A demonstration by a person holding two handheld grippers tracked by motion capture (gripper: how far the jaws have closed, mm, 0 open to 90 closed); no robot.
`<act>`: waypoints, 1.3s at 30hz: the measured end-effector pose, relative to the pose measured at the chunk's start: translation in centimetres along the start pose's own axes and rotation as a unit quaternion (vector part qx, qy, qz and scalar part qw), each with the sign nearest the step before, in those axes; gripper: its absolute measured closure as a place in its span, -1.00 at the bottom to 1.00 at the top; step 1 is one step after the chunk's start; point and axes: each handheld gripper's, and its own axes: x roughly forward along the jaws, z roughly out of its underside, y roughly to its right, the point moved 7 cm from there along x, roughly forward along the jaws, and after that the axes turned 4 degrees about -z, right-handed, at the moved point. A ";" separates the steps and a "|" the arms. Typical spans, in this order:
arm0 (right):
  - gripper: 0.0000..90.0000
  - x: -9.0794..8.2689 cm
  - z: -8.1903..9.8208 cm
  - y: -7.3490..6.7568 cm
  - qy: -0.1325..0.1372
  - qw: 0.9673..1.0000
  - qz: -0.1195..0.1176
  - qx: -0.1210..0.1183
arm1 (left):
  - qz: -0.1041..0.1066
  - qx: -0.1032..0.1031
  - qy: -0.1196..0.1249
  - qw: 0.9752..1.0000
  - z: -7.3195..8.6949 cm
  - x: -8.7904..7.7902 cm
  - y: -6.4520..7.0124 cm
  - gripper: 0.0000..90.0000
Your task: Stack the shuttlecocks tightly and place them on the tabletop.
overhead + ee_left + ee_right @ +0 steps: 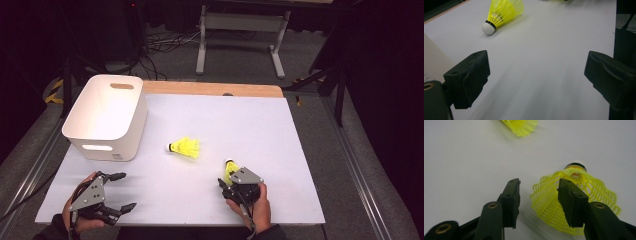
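Over on our left, the left gripper (121,191) hangs low over the white table (280,150), jaws spread wide with nothing between them, the white bin (107,116) just beyond. Mid-table lies one yellow shuttlecock (185,147). On our right, the right gripper (539,195) is half open around the near shuttlecock (554,197): one jaw sits inside the skirt, the other outside, not yet clamped.

High view: white tabletop (200,190) evenly lit from above, surroundings nearly black, overall soft and low-res. Bin (106,116) slightly overexposed, faint shadow on its near side. Left gripper view: sharp in the middle, streaky blur low centre, dark corners at upper left and right edge. Right gripper view: bright grey surface, shuttlecock (574,200) mesh crisp, smeared blur at the bottom.
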 end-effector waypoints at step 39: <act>1.00 -1.5 -0.4 2.2 0.025 1.000 0.007 -0.012 | -0.010 -0.002 0.005 1.000 0.1 -0.5 -0.4 -0.83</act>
